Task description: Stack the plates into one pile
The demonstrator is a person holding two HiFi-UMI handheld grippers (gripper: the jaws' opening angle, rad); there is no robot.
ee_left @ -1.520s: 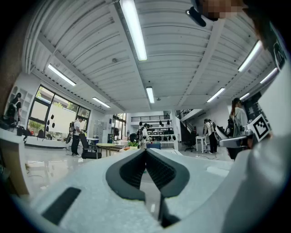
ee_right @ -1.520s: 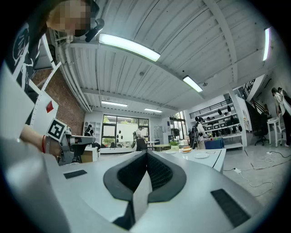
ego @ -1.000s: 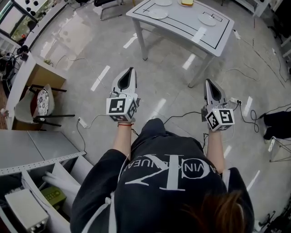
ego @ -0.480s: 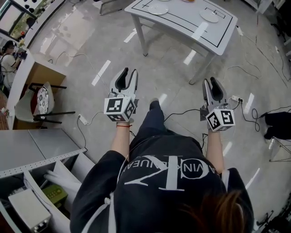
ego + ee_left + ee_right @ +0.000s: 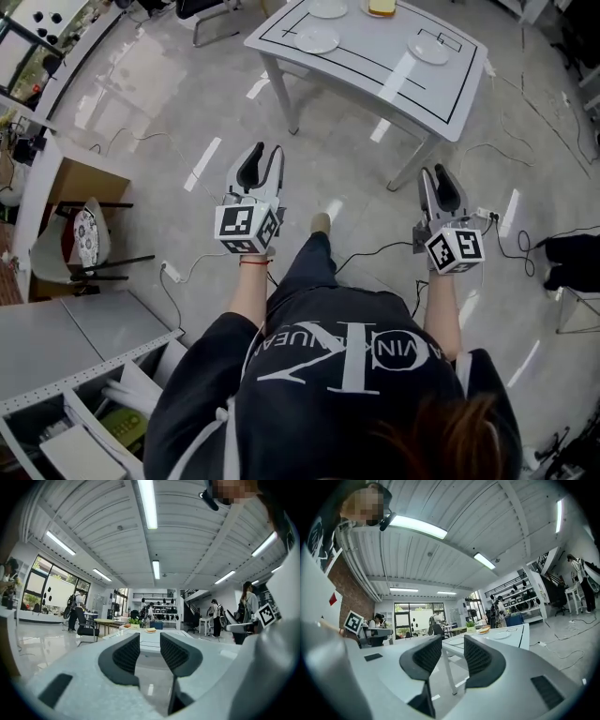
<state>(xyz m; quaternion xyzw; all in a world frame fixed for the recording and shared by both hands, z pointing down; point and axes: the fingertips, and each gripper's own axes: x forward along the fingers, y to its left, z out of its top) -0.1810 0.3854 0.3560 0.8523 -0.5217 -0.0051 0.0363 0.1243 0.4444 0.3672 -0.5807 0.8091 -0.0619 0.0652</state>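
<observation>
A white table (image 5: 375,70) with black lines stands ahead on the grey floor. On it lie three white plates, spread apart: one at the left (image 5: 317,39), one at the far edge (image 5: 328,7) and one at the right (image 5: 429,49). A yellow piece of food (image 5: 382,7) lies at the far edge. My left gripper (image 5: 265,155) (image 5: 149,639) and my right gripper (image 5: 439,176) (image 5: 453,644) are held level over the floor, short of the table. Both have just been opening their jaws, and nothing is between them. The right gripper view shows a plate (image 5: 501,635) on the table.
A chair with a patterned cushion (image 5: 84,225) stands by a wooden desk (image 5: 80,159) at the left. Cables (image 5: 375,248) and a power strip (image 5: 170,273) lie on the floor. Grey shelves (image 5: 84,337) fill the bottom left. Several people (image 5: 247,606) stand far off.
Both grippers were shut a second ago and now stand open. The person has stepped toward the table, which now shows more of its top in the head view.
</observation>
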